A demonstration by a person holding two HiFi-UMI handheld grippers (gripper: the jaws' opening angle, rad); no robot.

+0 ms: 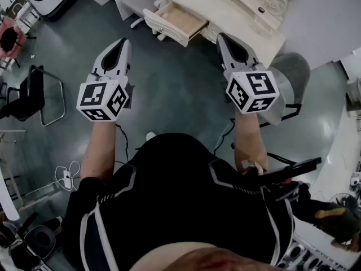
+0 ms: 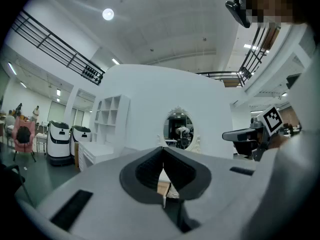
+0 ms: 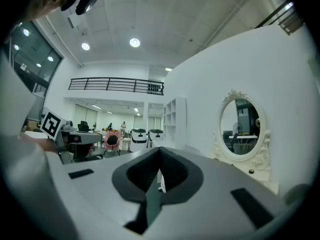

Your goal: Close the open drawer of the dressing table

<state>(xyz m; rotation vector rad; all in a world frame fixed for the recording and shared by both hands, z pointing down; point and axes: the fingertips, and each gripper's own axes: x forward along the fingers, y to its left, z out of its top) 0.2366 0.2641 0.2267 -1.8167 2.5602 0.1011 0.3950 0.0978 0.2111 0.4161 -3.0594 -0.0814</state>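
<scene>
I hold both tongs level, well short of the dressing table (image 1: 225,7). The left gripper (image 1: 122,43) and right gripper (image 1: 222,38) are each pressed together and empty (blunt tips suit pushing, I judge). The open drawer (image 1: 179,21) juts from the table's front edge, near its left corner.

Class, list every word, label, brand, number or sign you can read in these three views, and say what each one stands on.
No words, numbers or brands can be read in any view.
Marker cube of the left gripper: black-and-white square patterns only, no letters.
Marker cube of the right gripper: the same, patterns only.
White machines in the left gripper view: any print is too small to read.
</scene>
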